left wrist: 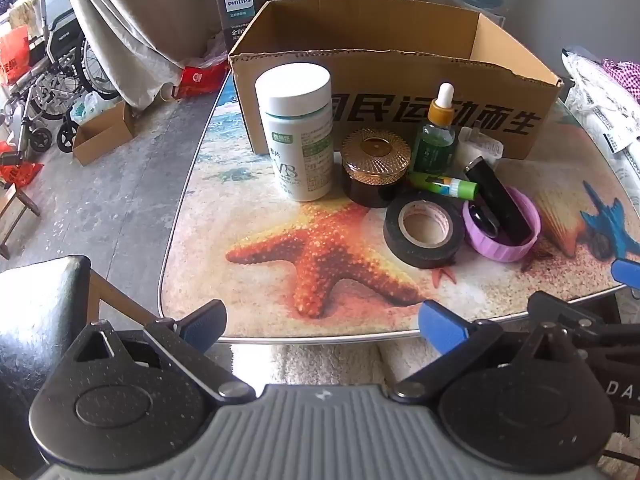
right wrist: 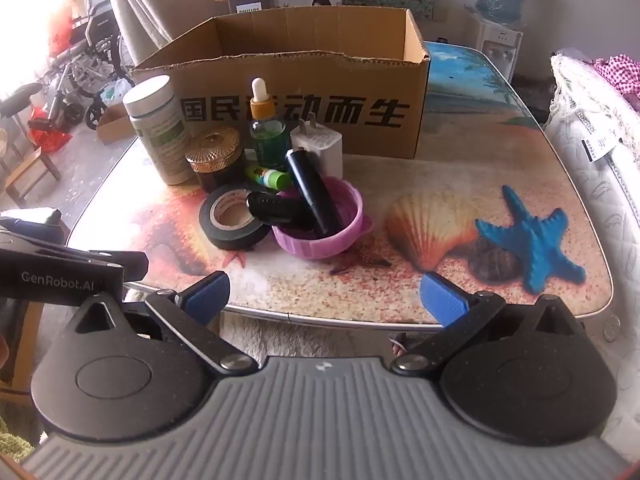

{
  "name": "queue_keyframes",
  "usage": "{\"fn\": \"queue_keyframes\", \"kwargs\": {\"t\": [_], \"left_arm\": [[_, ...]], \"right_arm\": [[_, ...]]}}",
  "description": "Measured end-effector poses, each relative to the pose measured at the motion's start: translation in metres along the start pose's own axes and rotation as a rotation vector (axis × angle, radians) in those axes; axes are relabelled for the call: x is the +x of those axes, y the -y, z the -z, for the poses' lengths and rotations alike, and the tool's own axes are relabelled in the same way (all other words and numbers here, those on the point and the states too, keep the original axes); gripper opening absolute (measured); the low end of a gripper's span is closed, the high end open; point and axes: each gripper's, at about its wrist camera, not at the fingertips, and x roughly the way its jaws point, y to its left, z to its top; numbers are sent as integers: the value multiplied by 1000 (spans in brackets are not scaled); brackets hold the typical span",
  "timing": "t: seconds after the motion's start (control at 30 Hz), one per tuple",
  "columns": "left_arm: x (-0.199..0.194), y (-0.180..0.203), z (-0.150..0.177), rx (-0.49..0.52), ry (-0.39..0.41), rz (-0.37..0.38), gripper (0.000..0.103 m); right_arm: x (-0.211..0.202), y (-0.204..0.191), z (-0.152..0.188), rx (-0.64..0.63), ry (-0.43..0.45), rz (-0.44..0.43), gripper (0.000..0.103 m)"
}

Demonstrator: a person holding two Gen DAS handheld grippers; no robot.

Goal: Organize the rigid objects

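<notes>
Both grippers empty at the near table edge; clutter grouped ahead, in front of the box.

Left wrist view: the left gripper [left wrist: 322, 326] is seen spread wide, nothing between its pads. The tape roll [left wrist: 423, 233] lies ahead and slightly right, flat on the table [left wrist: 208, 216]; the white bottle [left wrist: 298, 132] stands upright further ahead, just before the cardboard box [left wrist: 384, 92].
Right wrist view: the right gripper [right wrist: 326, 300] is likewise wide and empty. The pink bowl [right wrist: 320, 226] lies ahead, slightly left, a black tube [right wrist: 314, 192] leaning in it, its long axis running away from the camera. The right gripper is judged nearer the bowl.
</notes>
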Motion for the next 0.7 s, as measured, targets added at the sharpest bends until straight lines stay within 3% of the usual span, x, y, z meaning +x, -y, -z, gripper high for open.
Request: {"fn": "queue_keyframes", "kwargs": {"t": [0.7], "left_arm": [[0, 5, 0, 24, 6, -10, 103]], "right_arm": [[0, 0, -3, 1, -1, 8, 102]]}}
